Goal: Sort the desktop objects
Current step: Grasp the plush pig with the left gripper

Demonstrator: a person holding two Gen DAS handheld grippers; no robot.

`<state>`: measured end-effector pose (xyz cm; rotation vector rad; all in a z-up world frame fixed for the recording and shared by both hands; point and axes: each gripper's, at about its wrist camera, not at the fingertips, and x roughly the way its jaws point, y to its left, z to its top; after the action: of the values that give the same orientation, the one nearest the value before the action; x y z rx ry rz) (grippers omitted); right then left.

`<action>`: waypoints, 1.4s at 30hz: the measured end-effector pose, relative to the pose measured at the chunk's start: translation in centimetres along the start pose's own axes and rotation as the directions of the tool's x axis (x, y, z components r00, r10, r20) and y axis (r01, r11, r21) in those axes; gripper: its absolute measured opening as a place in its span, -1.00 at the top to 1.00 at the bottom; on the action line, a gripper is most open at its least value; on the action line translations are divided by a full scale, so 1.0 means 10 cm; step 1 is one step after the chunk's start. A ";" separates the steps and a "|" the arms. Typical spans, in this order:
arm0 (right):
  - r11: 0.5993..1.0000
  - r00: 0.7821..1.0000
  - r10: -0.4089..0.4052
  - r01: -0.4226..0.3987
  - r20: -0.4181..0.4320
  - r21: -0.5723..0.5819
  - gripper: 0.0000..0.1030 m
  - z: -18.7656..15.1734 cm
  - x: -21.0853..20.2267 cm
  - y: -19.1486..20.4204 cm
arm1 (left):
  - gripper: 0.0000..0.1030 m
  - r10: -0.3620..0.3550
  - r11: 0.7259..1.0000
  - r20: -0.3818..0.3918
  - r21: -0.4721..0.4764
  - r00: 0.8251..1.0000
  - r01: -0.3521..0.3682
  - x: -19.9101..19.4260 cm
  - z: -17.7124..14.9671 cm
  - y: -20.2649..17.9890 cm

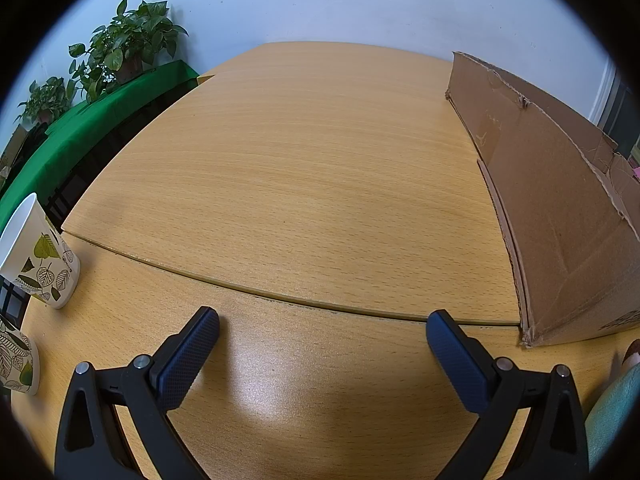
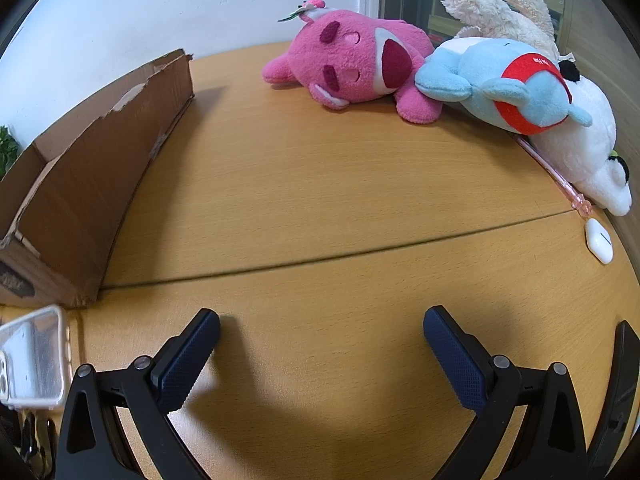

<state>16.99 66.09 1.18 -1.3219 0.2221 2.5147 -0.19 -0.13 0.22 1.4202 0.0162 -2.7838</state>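
Observation:
My left gripper (image 1: 323,322) is open over bare wood, nothing between its fingers. Two leaf-printed paper cups stand at the far left, one (image 1: 40,258) upright, another (image 1: 18,360) partly cut off. A cardboard box (image 1: 556,204) lies to the right. My right gripper (image 2: 322,320) is open above the table. Far ahead lie a pink plush (image 2: 356,64), a blue plush (image 2: 512,88) with a red collar, a white plush (image 2: 588,160) and a cream plush (image 2: 500,8). A pink pen (image 2: 560,180) and a white earbud case (image 2: 599,240) lie at the right. A phone (image 2: 34,364) in a clear case sits at lower left.
The same cardboard box (image 2: 92,160) stands open-topped left of my right gripper. Potted plants (image 1: 124,44) on a green-covered table (image 1: 100,120) stand beyond the desk's left edge. A seam (image 1: 280,300) runs across the wooden desk. A dark object (image 2: 620,380) stands at the far right.

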 end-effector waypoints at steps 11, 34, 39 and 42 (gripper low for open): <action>0.991 0.964 0.092 -0.064 0.248 -0.121 -1.00 -0.26 -1.52 0.57 | -0.95 -0.039 0.999 0.131 0.021 0.991 0.037 -1.36 -0.33 -0.26; 0.626 0.802 0.554 -0.578 -0.224 -0.524 -0.96 -1.44 -1.57 3.89 | -0.38 -0.435 0.894 -0.190 0.029 0.880 0.448 -1.36 -0.86 -1.39; 0.632 0.821 0.534 -0.547 -0.204 -0.549 -0.85 -1.54 -1.55 3.98 | -0.32 -0.439 0.889 -0.202 0.042 0.876 0.455 -1.35 -0.88 -1.34; 0.631 0.827 0.525 -0.538 -0.202 -0.559 -0.83 -1.57 -1.57 3.98 | -0.30 -0.437 0.889 -0.204 0.052 0.876 0.456 -1.36 -0.88 -1.33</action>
<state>24.70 21.34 5.31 -1.7074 -0.2568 3.2590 14.67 13.47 6.04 1.9197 0.2455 -3.0194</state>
